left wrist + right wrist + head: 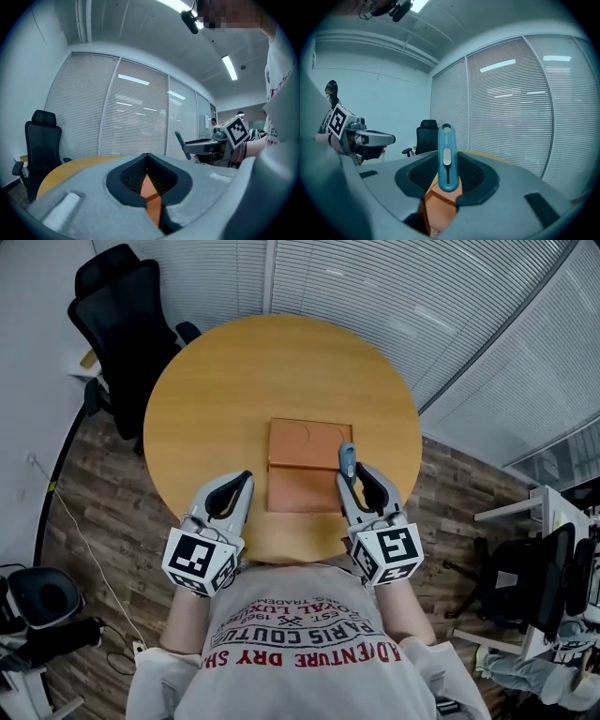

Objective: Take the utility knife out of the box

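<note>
Utility knife (447, 159) smooth blue plastic; box (292, 486) matt cardboard (orange); table (216, 399) smooth wood.

Head view: we see bright, even light. Shadows on the round orange-brown wooden table (206, 381) are faint and soft, with no glare. Left gripper view: the long white ceiling strip light (229, 68) blows out, and we get bright streaks on the white slatted blinds (136, 117). Right gripper view: cold teal cast. Both gripper views show heavy fisheye bend and black vignetted corners. The grey plastic left gripper (147, 157) and right gripper (447, 164) blur near the lens. The blue plastic utility knife (446, 154) is sharp.
</note>
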A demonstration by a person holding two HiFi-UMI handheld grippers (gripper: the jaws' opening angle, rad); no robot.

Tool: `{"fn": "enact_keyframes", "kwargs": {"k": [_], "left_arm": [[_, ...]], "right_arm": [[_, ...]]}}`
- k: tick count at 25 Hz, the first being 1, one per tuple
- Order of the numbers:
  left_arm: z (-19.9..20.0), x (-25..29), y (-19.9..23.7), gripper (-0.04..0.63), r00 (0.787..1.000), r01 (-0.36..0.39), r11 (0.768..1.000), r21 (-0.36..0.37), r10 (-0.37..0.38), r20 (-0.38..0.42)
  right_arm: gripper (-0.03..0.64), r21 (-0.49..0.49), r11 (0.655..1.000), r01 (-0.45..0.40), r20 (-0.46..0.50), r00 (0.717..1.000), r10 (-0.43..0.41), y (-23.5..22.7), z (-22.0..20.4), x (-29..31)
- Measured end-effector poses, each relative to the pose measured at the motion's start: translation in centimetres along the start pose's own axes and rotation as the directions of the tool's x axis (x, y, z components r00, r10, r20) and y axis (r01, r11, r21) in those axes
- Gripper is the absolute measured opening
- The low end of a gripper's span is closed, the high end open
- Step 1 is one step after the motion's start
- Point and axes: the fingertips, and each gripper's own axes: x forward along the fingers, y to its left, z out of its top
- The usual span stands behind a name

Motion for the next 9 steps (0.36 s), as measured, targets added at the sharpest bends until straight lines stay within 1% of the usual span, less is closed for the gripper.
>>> {"fn": "enact_keyframes", "kwargs": {"k": [9], "left_arm": [[0.0,0.0,1.5,-0.005,1.000,-0.021,1.000,-0.005,0.021,0.002]], "right_arm": [[0.133,0.001,1.000,0.000,-0.007,1.000,0.000,0.1,-0.3,0.9]]}}
